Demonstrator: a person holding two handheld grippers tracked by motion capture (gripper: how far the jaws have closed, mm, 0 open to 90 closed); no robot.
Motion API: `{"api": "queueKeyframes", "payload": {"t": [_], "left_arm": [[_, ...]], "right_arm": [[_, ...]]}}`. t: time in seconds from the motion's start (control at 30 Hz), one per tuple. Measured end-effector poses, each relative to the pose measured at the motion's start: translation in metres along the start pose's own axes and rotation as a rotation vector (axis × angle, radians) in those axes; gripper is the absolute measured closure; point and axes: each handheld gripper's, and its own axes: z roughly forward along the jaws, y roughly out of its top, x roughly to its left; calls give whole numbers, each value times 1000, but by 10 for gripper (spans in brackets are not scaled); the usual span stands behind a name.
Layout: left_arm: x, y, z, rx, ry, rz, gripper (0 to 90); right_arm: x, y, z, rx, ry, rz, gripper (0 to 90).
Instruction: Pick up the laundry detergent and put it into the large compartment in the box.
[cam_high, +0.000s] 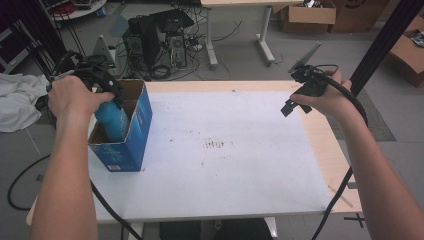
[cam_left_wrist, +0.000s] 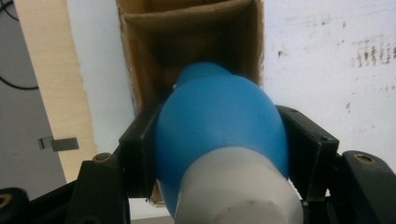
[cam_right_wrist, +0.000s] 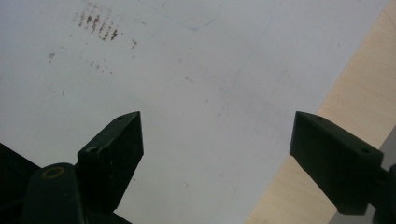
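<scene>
A blue bottle (cam_left_wrist: 219, 126) with a white cap end toward the camera sits between the jaws of my left gripper (cam_left_wrist: 219, 154), which is shut on it. In the high view the blue bottle (cam_high: 112, 119) hangs nose-down inside the open top of a blue cardboard box (cam_high: 137, 135) at the table's left. My left gripper (cam_high: 107, 92) is just above the box's rim. In the left gripper view the box's brown inside (cam_left_wrist: 187, 42) lies right below the bottle. My right gripper (cam_high: 292, 105) hovers open over the table's right side; its own view shows wide-apart jaws (cam_right_wrist: 217, 154) with nothing between them.
The table carries a white sheet (cam_high: 215, 150) with a small brown smudge (cam_high: 216, 144) in the middle and a bare wood strip (cam_high: 332, 160) at the right. Behind the table stand computer towers (cam_high: 155, 40) with cables. White cloth (cam_high: 17, 100) lies at the far left.
</scene>
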Motion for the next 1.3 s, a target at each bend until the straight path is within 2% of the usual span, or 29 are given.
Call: {"api": "queueKeyframes", "payload": {"t": [0.37, 0.53, 0.83, 1.07, 1.3], "left_arm": [[1, 0, 33, 39, 5, 5, 379], [1, 0, 44, 35, 8, 4, 379], [5, -2, 55, 46, 4, -7, 379], [5, 0, 63, 61, 32, -1, 379], [8, 1, 72, 82, 19, 3, 379]], "right_arm": [[-1, 0, 4, 2, 3, 4, 174], [-1, 0, 6, 8, 4, 5, 174], [0, 0, 8, 11, 3, 1, 174], [1, 0, 11, 13, 4, -9, 174], [0, 0, 14, 21, 3, -1, 174]]}}
